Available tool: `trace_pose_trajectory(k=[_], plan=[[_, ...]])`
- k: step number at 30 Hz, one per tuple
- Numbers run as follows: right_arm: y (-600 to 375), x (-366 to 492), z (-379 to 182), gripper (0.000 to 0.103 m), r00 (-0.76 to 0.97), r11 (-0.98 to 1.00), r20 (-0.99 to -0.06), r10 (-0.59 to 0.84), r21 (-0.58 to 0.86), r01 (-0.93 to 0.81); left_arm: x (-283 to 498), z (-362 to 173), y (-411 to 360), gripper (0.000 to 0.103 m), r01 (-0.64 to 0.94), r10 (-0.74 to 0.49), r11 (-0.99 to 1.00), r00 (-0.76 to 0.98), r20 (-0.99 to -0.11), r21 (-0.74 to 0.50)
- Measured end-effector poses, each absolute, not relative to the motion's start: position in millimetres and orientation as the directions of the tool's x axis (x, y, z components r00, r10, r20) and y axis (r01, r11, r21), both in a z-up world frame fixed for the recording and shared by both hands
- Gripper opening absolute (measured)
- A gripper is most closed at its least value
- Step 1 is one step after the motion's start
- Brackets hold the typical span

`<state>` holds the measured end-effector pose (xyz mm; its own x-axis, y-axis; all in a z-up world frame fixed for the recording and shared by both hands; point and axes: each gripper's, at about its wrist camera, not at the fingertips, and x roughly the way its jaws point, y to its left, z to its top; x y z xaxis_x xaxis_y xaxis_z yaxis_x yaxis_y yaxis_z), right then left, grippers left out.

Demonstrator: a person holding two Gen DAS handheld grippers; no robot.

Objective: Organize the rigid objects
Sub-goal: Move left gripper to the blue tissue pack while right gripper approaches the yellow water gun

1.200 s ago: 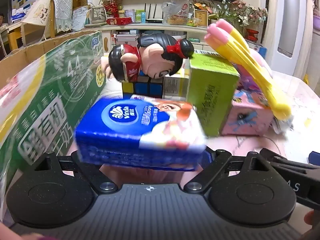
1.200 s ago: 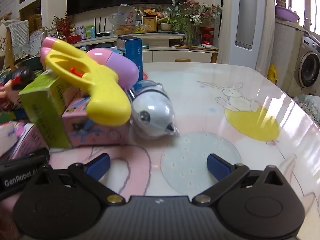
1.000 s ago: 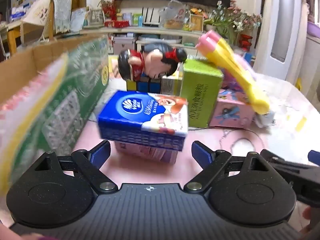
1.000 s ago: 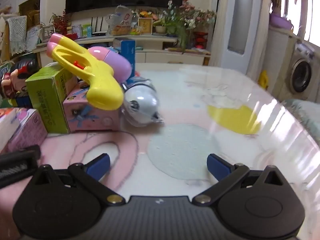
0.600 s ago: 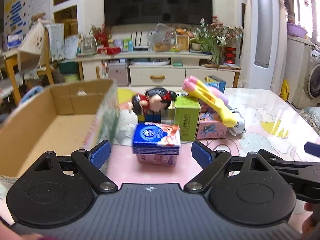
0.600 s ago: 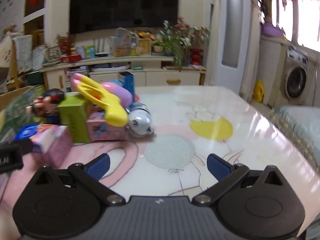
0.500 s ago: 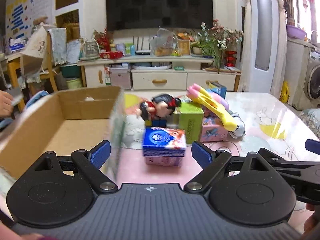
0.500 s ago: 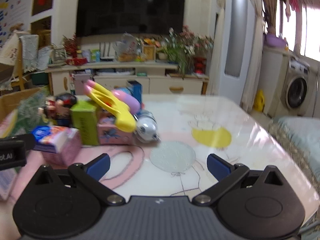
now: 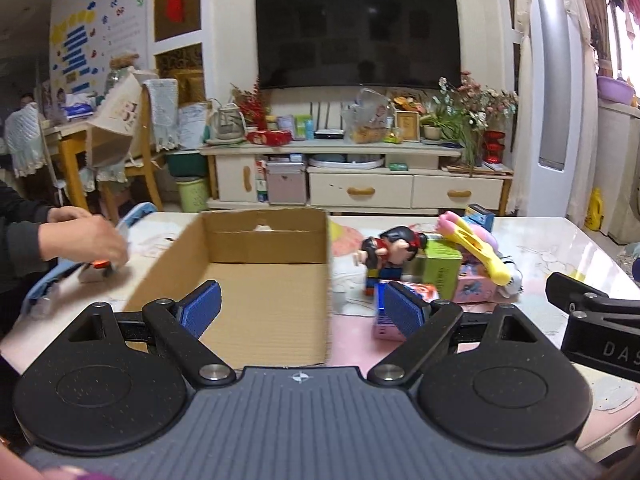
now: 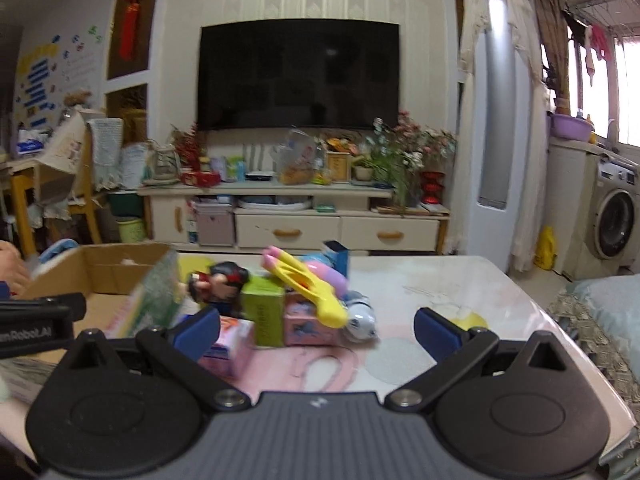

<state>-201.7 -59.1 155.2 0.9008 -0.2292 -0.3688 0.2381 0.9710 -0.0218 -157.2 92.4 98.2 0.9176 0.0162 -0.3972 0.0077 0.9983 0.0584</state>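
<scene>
White letters "DAS" stand on the right gripper's black body [image 9: 600,340], cut off at the frame edge in the left wrist view. In the right wrist view, "nRobot.AI" stands blurred on the left gripper's black body [image 10: 40,330]. Print on the green carton [image 9: 440,270] and other boxes is too small to read.

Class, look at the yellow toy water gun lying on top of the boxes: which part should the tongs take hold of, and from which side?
Probably the long yellow barrel of the water gun, taken from above with the right tongs, fingers closing across its narrow width. It lies slanted on the pink box, so the barrel's flanks are exposed, while its underside rests on the box.
</scene>
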Motion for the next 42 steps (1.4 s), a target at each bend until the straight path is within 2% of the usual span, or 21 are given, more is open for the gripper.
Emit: trace_pose_trajectory(k=[8,25,30,42], plan=[[-29.6,-210.6,164.2,0.102,0.929,0.99,-0.346,-0.133,0.007,0.144,-187.4,113.1,116.3,0.103,-0.053,0.071,0.997,0.92,-0.385,0.055],[-1.6,-221.4,170.5,0.102,0.951,0.997,-0.304,-0.065,0.021,0.075,-200.5,137.1,118.0,0.103,-0.103,0.116,0.993,0.921,-0.372,0.054],[-13.5,-212.1,150.5,0.102,0.928,0.994,-0.365,-0.074,0.045,0.097,-191.1,136.2,111.5,0.103,-0.069,0.077,0.997,0.922,-0.38,0.035],[-90.0,-188.1,96.2,0.102,0.881,0.968,-0.412,-0.232,-0.004,0.253,-170.8,114.9,49.6,0.103,0.155,-0.122,0.987,0.91,-0.397,0.052]])
